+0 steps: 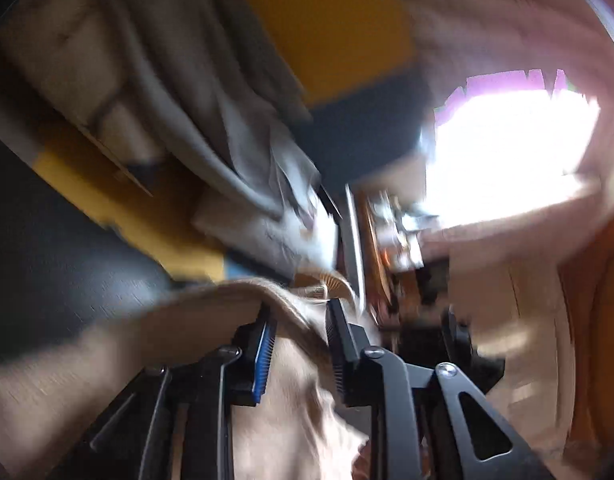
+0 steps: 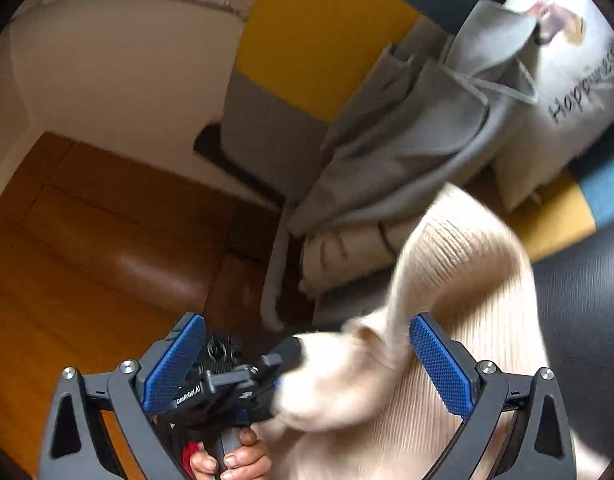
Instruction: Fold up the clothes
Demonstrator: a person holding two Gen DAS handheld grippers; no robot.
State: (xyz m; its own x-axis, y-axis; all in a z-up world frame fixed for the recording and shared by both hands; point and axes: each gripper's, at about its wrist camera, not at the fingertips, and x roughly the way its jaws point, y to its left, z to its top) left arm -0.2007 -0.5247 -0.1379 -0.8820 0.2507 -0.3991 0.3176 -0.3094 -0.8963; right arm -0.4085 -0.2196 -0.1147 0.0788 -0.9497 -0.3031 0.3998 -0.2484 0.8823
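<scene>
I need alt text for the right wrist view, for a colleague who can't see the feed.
The right gripper is open, its blue-padded fingers spread around a blurred cream ribbed sweater, which the left gripper holds up in front of it. Behind lie a grey hoodie, a printed cushion and a wooden floor.

Inspector: Garments counted?
Clerk: Two: one cream ribbed knit, one grey hooded top.
Inspector: Cushions?
Clerk: One printed cushion; beneath the grey top, pale folded items, number cannot be told.
Inspector: Grippers, hands?
Clerk: Two grippers: left gripper, right gripper. One hand.
</scene>
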